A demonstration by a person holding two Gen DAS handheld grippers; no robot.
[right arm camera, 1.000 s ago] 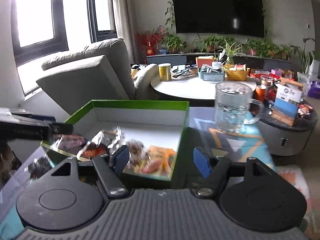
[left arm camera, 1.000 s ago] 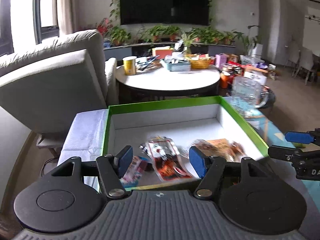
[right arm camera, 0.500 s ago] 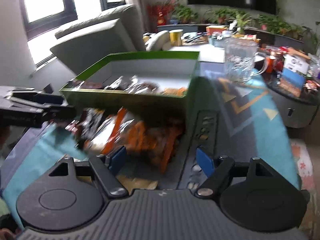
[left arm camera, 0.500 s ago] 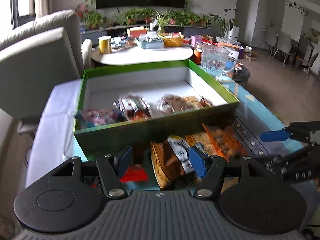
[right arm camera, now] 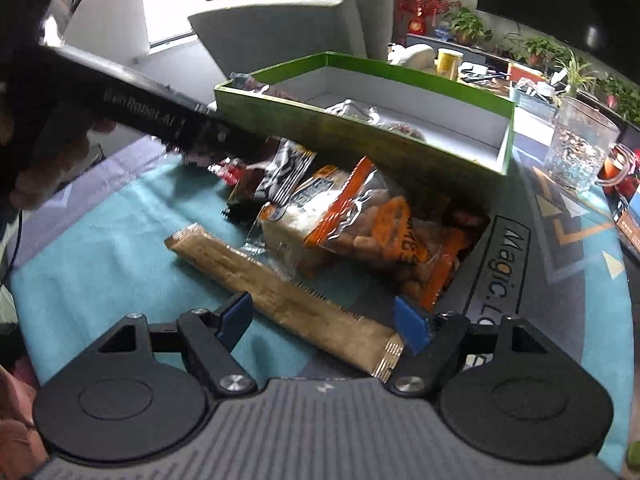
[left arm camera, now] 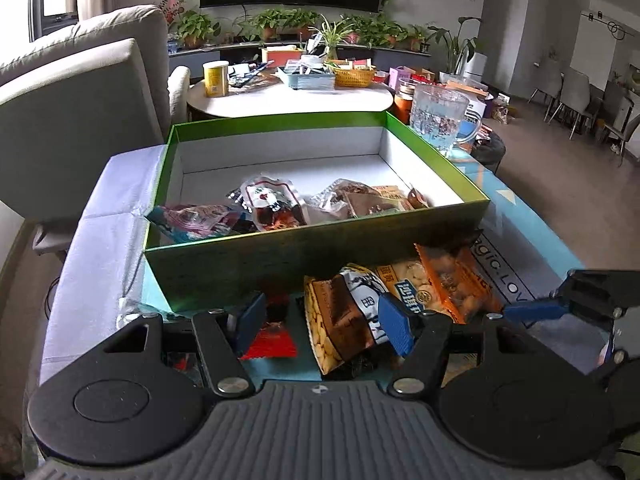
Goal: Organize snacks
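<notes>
**Both claws poised over the loose snack pile in front of the box**

The green box [left arm camera: 316, 268] sits on the worktop [right arm camera: 100, 248] with its open top up, so packets can simply be dropped in; several already lie along its near wall, among them a red-and-clear packet [left arm camera: 272, 204] and a brown one [left arm camera: 360, 200]. The far half of the box floor is bare, which leaves room for what remains outside.

The remaining snacks are heaped right against the box's near wall, probably so each transfer is short. In the left wrist view the left claw [left arm camera: 322, 322] has its jaws apart with nothing pressed between them; a brown nut packet [left arm camera: 332, 320] and a small red packet [left arm camera: 270, 346] lie beneath the gap. That claw looks lined up to take the brown packet next.

In the right wrist view the right claw [right arm camera: 324, 322] also stands apart, its pads clear of everything. A long tan bar [right arm camera: 280, 300] lies slantwise on the worktop under the gap, one end near the right-hand pad; just beyond sits an orange-and-clear bag [right arm camera: 340, 208]. The bar, lying flat and apart from the heap, seems the easiest pick for this side, though the claw would likely need to turn to close across its narrow width.

A glass mug [right arm camera: 580, 148] stands to the right of the box, well away from the pile.
</notes>
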